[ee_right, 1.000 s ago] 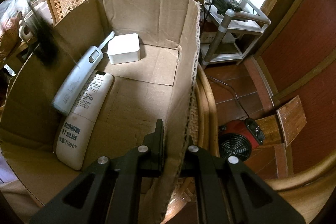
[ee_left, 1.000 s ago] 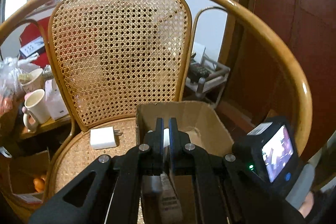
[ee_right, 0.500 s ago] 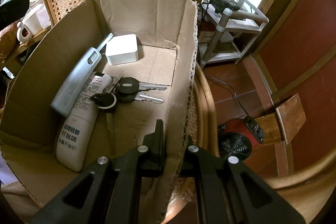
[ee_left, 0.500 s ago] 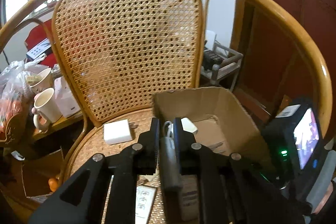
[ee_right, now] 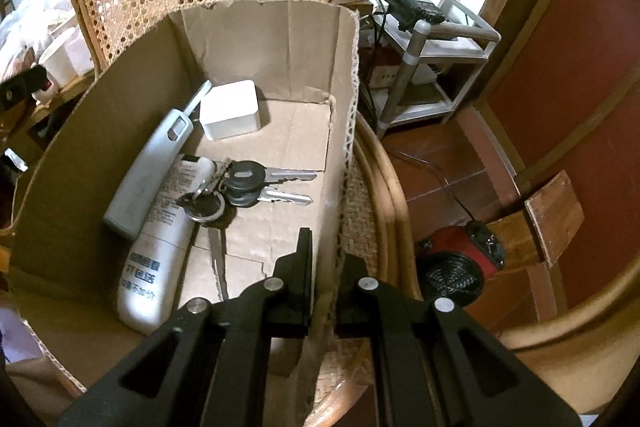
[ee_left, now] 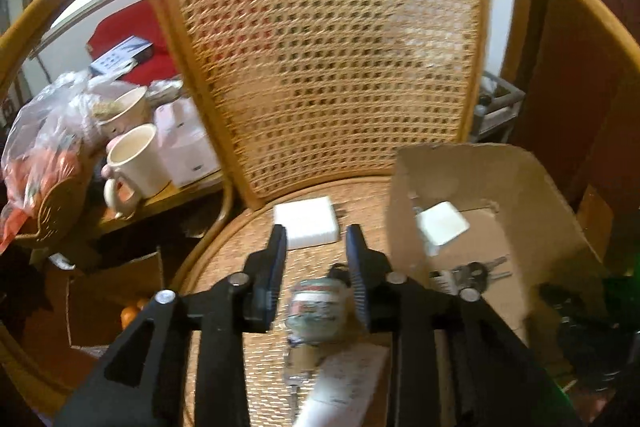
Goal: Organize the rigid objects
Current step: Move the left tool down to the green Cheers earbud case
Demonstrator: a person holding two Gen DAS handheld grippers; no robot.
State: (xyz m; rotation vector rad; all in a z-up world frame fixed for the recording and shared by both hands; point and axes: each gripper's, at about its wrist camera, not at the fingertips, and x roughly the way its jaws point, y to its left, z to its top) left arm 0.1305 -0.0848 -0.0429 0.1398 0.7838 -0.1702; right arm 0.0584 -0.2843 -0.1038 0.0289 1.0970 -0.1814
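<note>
Our cardboard box (ee_right: 288, 39) holds keys (ee_right: 244, 183), a white tube (ee_right: 156, 239), a grey lighter (ee_right: 148, 171) and a white block (ee_right: 230, 109); our right gripper (ee_right: 326, 267) clamps its wall, and our left gripper (ee_left: 316, 251) gapes, released.

Left wrist view motion-blurred: label of small clear bottle (ee_left: 316, 311) unreadable. White printed strip (ee_left: 348, 383) cut by bottom edge. Cardboard box's (ee_right: 60, 163) near wall cropped in right wrist view.

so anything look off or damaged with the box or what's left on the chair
The cardboard box looks worn: its right wall has a ragged, torn top edge where the right gripper clamps it. Inside, the keys lie partly on the white tube. Outside, a white charger and a small bottle lie on the chair seat.
</note>
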